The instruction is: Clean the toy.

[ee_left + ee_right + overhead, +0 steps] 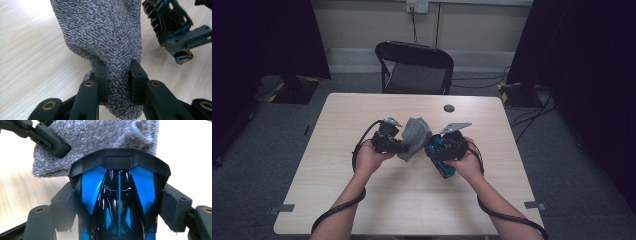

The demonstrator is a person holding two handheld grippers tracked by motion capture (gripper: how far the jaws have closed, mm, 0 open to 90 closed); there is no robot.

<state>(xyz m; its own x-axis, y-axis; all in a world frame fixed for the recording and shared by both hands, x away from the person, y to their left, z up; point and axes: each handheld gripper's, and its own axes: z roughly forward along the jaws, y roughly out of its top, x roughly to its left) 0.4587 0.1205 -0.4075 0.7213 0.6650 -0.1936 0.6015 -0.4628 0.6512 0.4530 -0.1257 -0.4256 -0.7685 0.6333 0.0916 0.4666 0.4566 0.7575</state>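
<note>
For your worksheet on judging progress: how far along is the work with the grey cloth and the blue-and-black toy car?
Done: both things are picked up. The left gripper is shut on the grey cloth, and the right gripper is shut on the toy car. In hand: the cloth hangs close against the car's end, above the table. Left: probably wiping or wrapping the car; no stroke is visible yet.

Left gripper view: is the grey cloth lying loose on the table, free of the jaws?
No, the left gripper has its two black jaws closed on a fold of the grey cloth, which rises above the table.
</note>
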